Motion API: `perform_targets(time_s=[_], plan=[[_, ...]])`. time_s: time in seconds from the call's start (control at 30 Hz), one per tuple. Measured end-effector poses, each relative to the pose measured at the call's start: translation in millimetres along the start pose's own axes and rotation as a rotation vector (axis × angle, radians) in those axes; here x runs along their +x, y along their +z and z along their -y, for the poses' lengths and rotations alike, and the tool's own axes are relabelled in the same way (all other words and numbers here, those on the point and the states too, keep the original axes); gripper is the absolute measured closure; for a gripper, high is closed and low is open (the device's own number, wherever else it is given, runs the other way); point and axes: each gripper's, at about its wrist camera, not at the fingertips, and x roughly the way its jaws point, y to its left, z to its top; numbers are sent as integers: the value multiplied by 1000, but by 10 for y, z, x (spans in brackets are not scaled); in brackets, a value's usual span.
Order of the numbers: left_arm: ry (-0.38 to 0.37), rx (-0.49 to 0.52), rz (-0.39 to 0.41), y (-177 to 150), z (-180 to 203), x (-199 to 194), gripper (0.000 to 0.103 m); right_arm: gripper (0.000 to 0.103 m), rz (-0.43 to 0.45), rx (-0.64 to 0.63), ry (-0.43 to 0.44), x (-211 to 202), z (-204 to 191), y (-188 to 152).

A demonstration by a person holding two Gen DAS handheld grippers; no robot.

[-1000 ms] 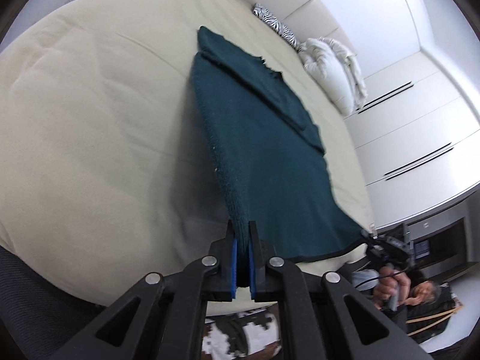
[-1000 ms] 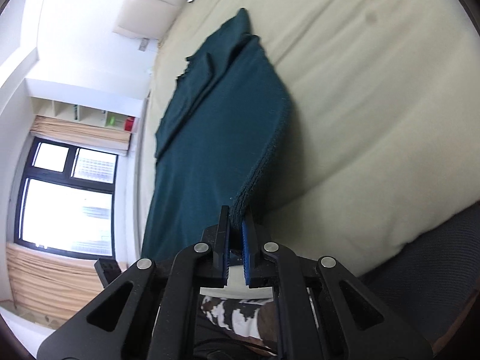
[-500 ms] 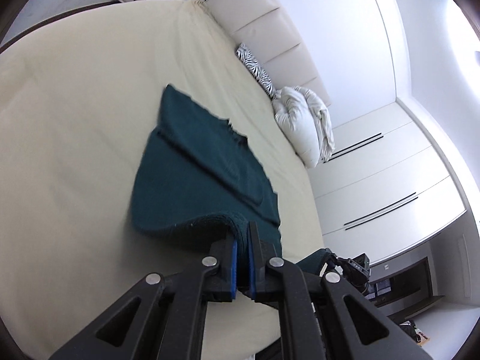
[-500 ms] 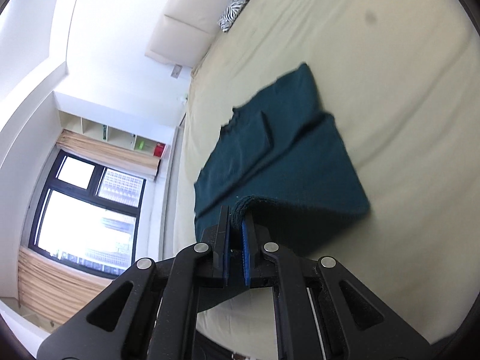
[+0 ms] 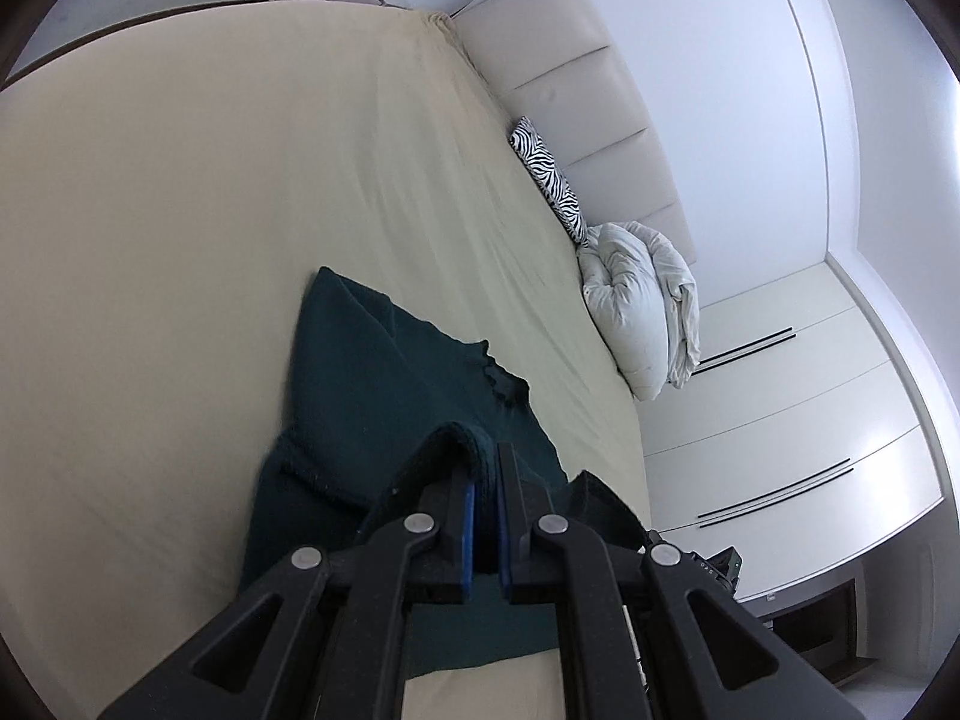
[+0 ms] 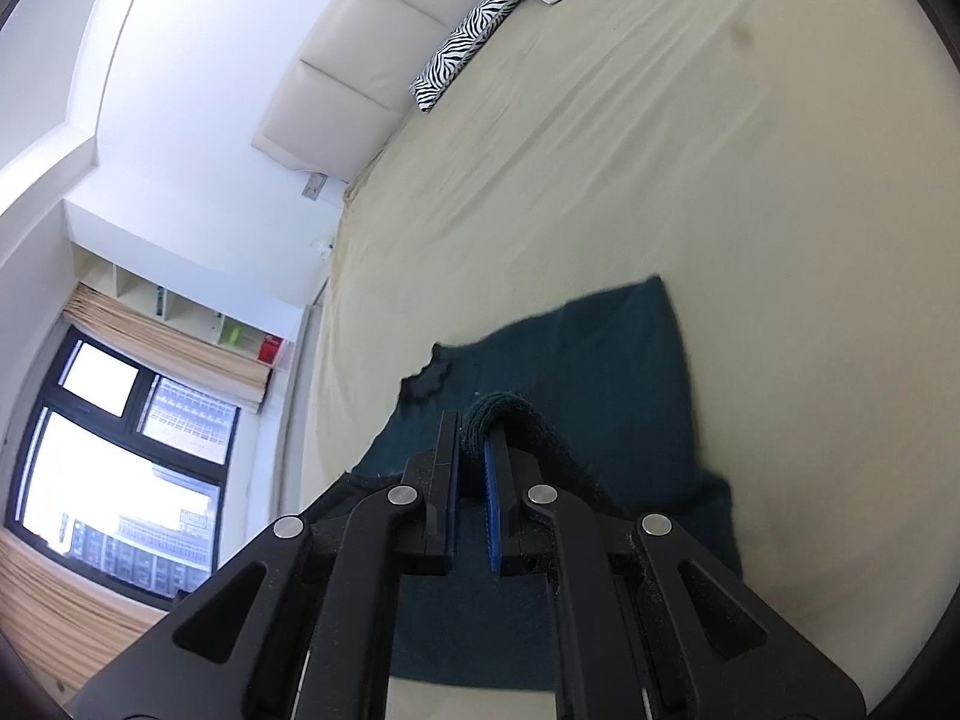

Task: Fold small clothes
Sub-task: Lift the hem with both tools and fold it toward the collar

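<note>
A dark teal garment [image 5: 384, 396] lies on the cream bed sheet [image 5: 180, 210], its far part flat and its near hem lifted. My left gripper [image 5: 485, 480] is shut on one corner of that hem, which bulges over the fingertips. My right gripper [image 6: 474, 450] is shut on the other corner of the teal garment [image 6: 600, 360], the cloth folded over the right finger. Both hold the hem above the flat part of the garment. The right gripper's body shows dimly at the lower right of the left wrist view.
A zebra-striped pillow [image 5: 549, 180] and a white duvet bundle [image 5: 642, 312] lie by the padded headboard [image 5: 570, 72]. White wardrobe doors [image 5: 780, 420] stand to the right. A window with curtains [image 6: 120, 480] shows in the right wrist view.
Both grippers have lifted the near hem and carried it forward over the garment toward the headboard. The visible flat part has grown shorter. Both stay shut on the cloth.
</note>
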Motion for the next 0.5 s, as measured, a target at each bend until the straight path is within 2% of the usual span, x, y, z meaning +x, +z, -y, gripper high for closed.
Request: perform_targets(time_s=[0.2,0.5], plan=[[50,-26,8,379,-108,471,97,97,-9,17,-70,513,112,293],[169,-34,-29,628,-398,1081,94,93,-40,112,-159,1195,540,453]])
